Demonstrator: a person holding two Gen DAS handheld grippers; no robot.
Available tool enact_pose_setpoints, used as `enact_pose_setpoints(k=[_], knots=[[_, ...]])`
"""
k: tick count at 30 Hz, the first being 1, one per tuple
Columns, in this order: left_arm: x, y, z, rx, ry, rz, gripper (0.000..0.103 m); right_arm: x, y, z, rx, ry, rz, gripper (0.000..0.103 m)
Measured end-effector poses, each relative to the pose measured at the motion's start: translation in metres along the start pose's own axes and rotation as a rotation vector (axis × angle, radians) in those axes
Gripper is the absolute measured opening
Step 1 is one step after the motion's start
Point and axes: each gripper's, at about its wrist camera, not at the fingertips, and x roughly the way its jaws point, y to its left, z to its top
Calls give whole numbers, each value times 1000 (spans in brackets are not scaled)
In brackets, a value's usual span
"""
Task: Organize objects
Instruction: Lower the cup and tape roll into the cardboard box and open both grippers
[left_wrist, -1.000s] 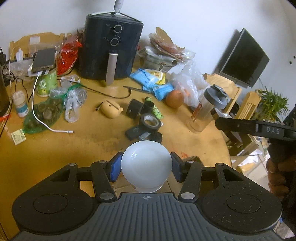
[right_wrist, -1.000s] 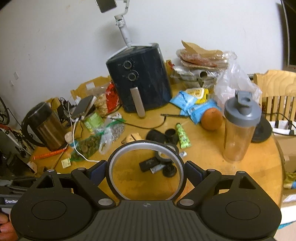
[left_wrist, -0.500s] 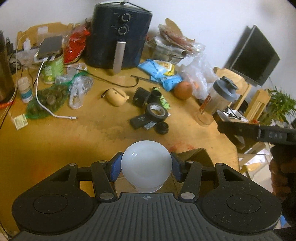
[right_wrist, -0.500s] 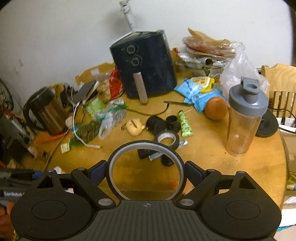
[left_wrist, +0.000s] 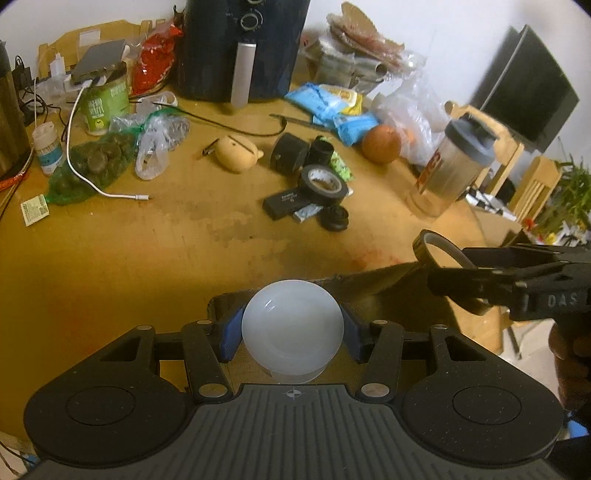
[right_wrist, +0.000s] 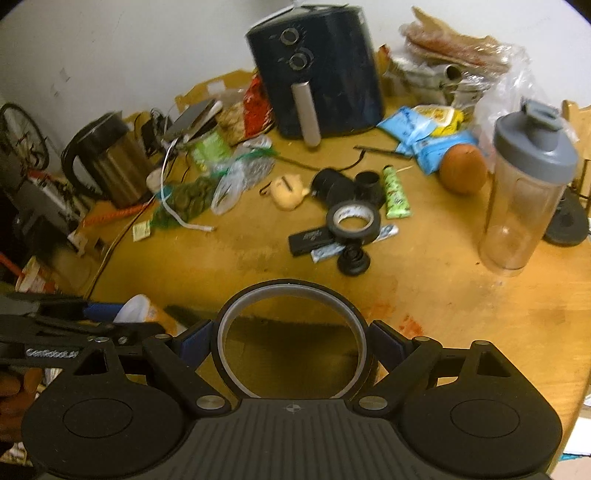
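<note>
**Both grippers lowered toward the near edge of a crowded table**

Since the earlier frames both grippers have been brought lower and tipped further down, so the table (left_wrist: 110, 258) fills more of each view and a dark opening, perhaps a box (right_wrist: 295, 354), is now seen below the held things at the near edge.

On the left, the left gripper (left_wrist: 291, 332) is clamped on a small white jar with a round lid (left_wrist: 291, 328); its blue pads are pressed against both sides. On the right, the right gripper (right_wrist: 291, 347) is closed on a wide ring of tape (right_wrist: 291, 295), its jaws spread far apart by the ring's width. Each gripper is also caught at the side of the other's view.

A slip is judged the main risk: the jar is smooth and round and is held only at its sides, and the ring could be squeezed out of shape or twisted loose if tilted further. The two grippers are near each other over the same spot, so a knock between them is possible.

Further back, from left to right, a kettle (right_wrist: 107, 155), a green can (left_wrist: 107, 107), a white cable (left_wrist: 96, 184), a black air fryer (right_wrist: 317, 74), a roll of black tape (right_wrist: 352, 221), an orange (right_wrist: 463, 168) and a shaker bottle (right_wrist: 524, 192) are spread out. The stretch of table just ahead of the grippers is left bare.
</note>
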Motion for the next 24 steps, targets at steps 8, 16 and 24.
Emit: enact_pose_setpoints(k=[8,16,24], knots=[[16,-6,-1,1,28,55,53,23,3,-10,-70,72,64,90],[18,-3,3,-32,-27,62,53,43,4,-8,-137,104,144,103],[-1,-2,13,-41,-83,127,54,30,-6,-2,-148,63,114,103]])
